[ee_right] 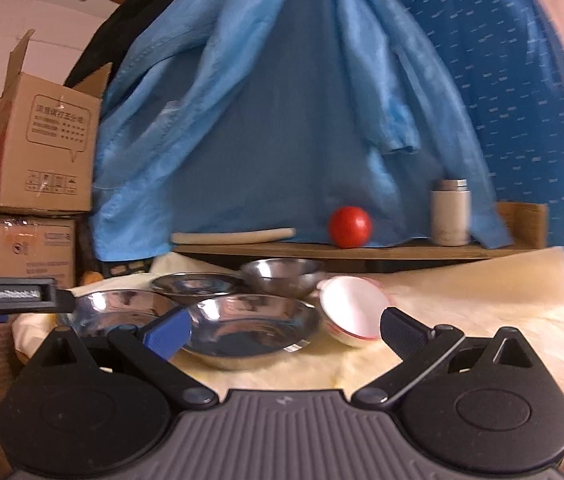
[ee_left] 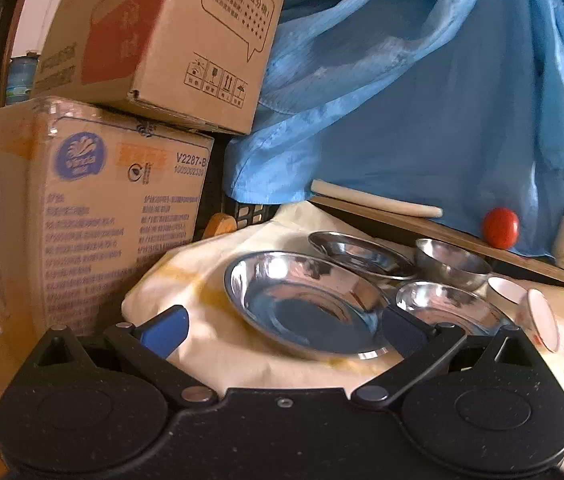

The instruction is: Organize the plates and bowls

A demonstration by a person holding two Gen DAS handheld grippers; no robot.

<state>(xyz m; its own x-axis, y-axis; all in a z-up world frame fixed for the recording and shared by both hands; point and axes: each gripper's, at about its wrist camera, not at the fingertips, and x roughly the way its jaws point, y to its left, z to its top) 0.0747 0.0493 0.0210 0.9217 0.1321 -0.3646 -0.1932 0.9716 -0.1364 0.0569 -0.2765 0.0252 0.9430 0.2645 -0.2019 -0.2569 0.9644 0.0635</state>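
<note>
Ahead of our wide-open, empty left gripper [ee_left: 282,330] the large round steel plate [ee_left: 306,304] nearly touches a smaller steel plate [ee_left: 448,306]. Our right gripper [ee_right: 282,330], also spread and empty, faces the tilted white red-rimmed bowl [ee_right: 352,312]; bare cream cloth [ee_right: 482,304] lies rightward.

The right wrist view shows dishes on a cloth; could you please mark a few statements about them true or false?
1. Both hand-held grippers are open and hold nothing. True: the left and the right each have spread jaws.
2. The white bowl stands upright. False: it lies tipped on its side, opening toward the camera.
3. A tomato sits on the wooden shelf behind the dishes. True.
4. The steel plates are stacked in one pile. False: the near plate and the others lie side by side on the cloth.
5. A white flask stands right of the tomato. True.
</note>
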